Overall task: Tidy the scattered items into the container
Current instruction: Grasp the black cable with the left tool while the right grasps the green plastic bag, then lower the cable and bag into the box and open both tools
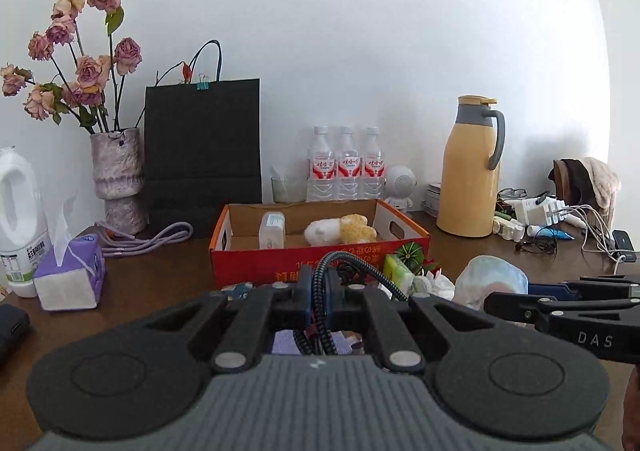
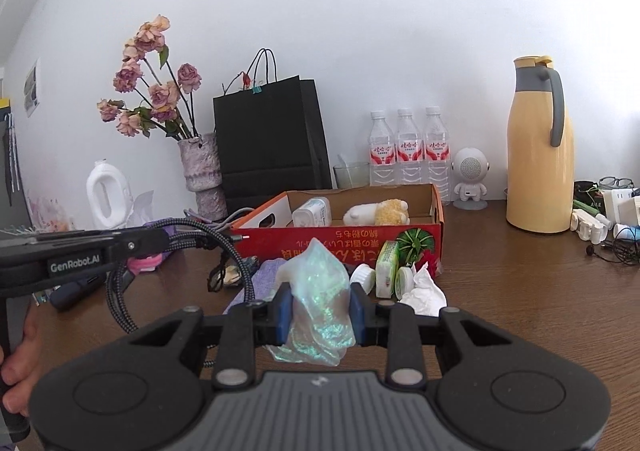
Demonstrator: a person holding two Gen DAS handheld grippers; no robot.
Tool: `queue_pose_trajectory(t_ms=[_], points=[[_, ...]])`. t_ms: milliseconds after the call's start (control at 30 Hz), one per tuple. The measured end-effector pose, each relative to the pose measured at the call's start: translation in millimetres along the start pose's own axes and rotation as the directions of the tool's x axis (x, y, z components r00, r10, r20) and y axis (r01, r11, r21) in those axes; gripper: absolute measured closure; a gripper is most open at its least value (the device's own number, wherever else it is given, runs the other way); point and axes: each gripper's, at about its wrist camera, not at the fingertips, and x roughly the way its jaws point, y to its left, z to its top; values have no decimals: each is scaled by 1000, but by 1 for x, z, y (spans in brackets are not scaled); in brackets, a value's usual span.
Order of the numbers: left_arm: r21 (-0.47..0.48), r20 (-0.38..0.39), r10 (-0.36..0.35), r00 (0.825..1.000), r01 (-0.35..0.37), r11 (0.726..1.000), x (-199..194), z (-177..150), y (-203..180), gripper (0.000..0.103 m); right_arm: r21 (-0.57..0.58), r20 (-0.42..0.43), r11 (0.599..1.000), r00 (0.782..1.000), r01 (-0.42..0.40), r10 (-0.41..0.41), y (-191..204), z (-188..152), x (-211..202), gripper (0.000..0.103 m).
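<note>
Item: your left gripper (image 1: 319,297) pinches a braided cable (image 1: 362,270); right gripper (image 2: 320,317) grips an iridescent bag (image 2: 320,291). Cardboard box (image 2: 340,241) mid-table. Risk: trailing cable snags near-edge clutter.

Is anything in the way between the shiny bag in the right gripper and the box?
Nothing tall. The right gripper holds the shiny bag above the table; the box sits straight ahead, open on top. Only low clutter lies between: a white cap, a green packet and crumpled tissue.
</note>
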Motion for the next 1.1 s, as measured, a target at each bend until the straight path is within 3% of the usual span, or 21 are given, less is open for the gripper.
queue_pose_trajectory(t_ms=[133,267,367,467,533,600,667,733,867,933,1000,1033,1100], points=[[18,60,-9,998,8,1000,32,29,10,96,-31,-2,999,1000,17,-17,-7,28,29,75],[-28,78,-20,997,23,999,91,74,26,96,-33,13,999,1000,24,-23,-22,74,76,75],[-110,19,-54,998,56,992,150,105,33,96,-36,-2,999,1000,19,-19,-35,111,123,75],[-154,-41,-58,997,51,987,210,121,34,96,32,-123,999,992,-14,18,-61,139,179,75],[-130,-71,-55,996,45,991,250,119,31,96,39,-201,999,980,3,5,-75,151,215,75],[-117,-169,-56,984,36,993,293,113,30,96,37,-272,999,962,36,-25,-88,157,251,75],[-118,-276,-44,960,12,993,329,101,33,96,22,-368,998,928,61,-48,-97,156,284,75],[-76,-371,-24,928,-4,997,352,89,31,96,-15,-490,998,870,54,-54,-101,145,312,76],[92,-456,12,890,34,995,367,65,17,96,-118,-639,993,763,28,-98,-96,130,347,75],[156,-510,11,860,80,985,373,56,8,96,-197,-704,980,695,5,-145,-88,122,361,71],[178,-550,15,835,100,979,379,52,6,95,-255,-744,967,641,-12,-188,-81,119,370,60],[181,-555,15,832,103,978,379,52,6,94,-267,-756,964,624,-18,-197,-79,120,374,58],[153,-582,-9,813,121,981,378,55,10,92,-279,-760,960,616,-18,-209,-76,125,373,42]])
